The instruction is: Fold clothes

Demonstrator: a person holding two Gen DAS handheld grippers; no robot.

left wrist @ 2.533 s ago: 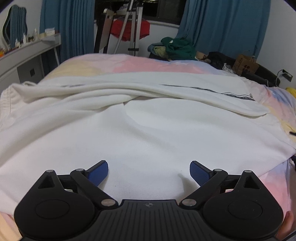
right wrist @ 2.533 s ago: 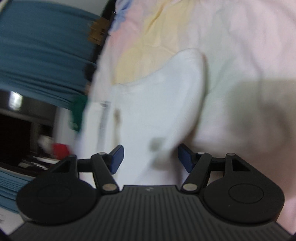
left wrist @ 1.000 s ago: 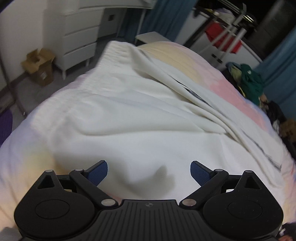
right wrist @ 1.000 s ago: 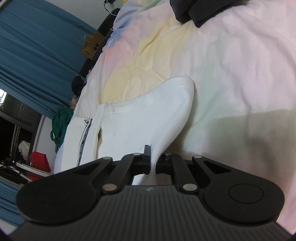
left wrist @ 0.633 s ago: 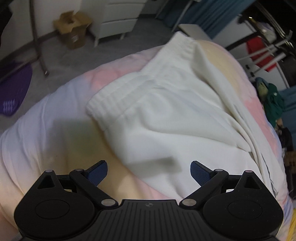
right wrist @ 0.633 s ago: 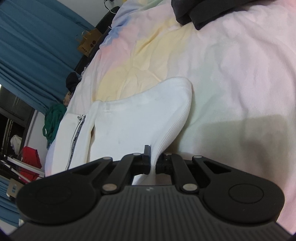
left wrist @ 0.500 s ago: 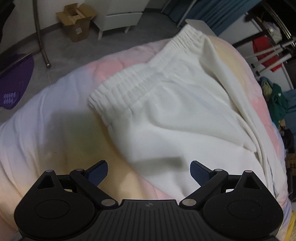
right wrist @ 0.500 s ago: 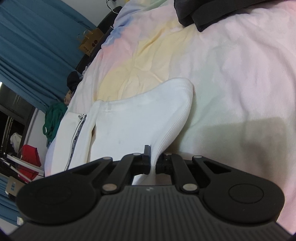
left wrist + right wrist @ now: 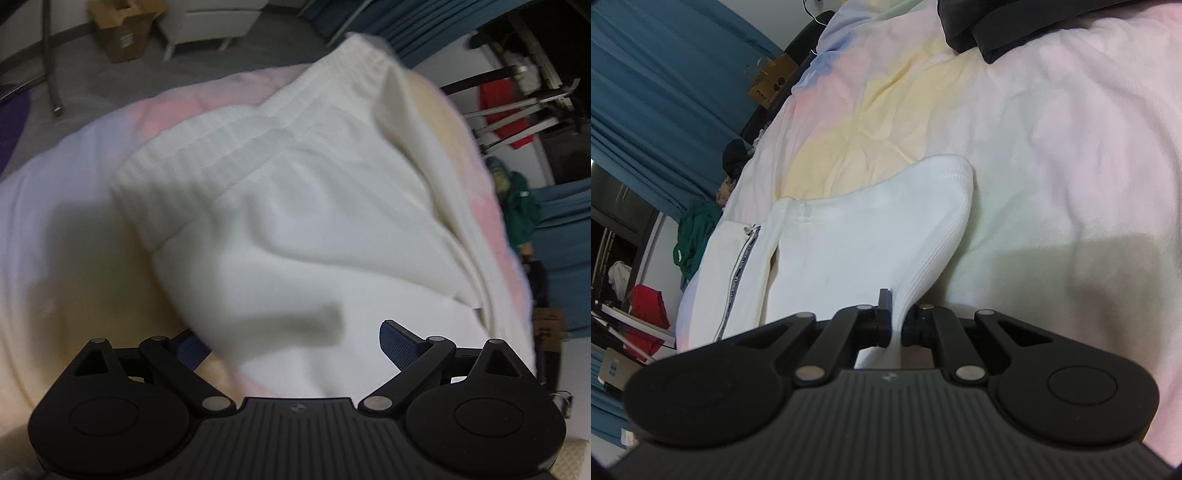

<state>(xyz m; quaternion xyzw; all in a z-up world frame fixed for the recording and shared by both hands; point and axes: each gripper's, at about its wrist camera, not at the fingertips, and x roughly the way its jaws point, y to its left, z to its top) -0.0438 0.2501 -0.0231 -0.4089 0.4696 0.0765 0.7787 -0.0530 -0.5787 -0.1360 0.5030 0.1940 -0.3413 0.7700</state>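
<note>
White trousers (image 9: pixel 295 206) spread on pastel quilt (image 9: pixel 55 258), ribbed waistband (image 9: pixel 207 147) at far left in left wrist view. Left gripper (image 9: pixel 291 341) jaws wide apart, low over near edge of fabric, gripping nothing. Right gripper (image 9: pixel 894 325) clamped tight on ribbed cuff (image 9: pixel 945 229) of trouser leg; dark garment (image 9: pixel 997 22) far right on quilt.

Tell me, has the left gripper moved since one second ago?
Yes. The left gripper has come toward the ribbed waistband end of the white trousers; the cardboard box on the floor now sits higher in its view.
</note>
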